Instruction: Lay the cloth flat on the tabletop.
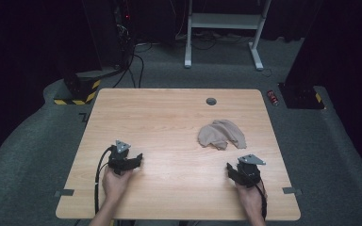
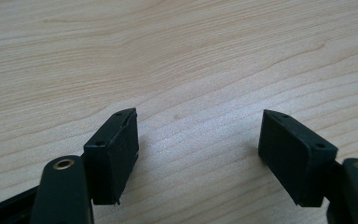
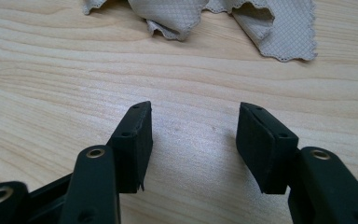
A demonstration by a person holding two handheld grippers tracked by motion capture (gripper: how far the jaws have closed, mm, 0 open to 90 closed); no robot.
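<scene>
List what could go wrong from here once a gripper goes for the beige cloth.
1. The cloth lies crumpled in loose folds, so the right gripper, open and short of it, may pinch only one wavy edge and drag the rest along the table.
2. The thin fabric lies flat on the wood; the jaws could scrape the tabletop instead of catching it.
3. The left gripper, open over bare wood, is far from the cloth and may be slow to help.

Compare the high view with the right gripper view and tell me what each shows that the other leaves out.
High view alone: the whole table, the left gripper in its hand, a round grey grommet, the grey carpet and a white desk frame behind.

Right gripper view alone: the cloth's fine grid weave and scalloped edge, and bare wood between the open jaws of the right gripper.

Both: the crumpled beige cloth lying on the light wood, ahead of the right gripper and untouched.
</scene>
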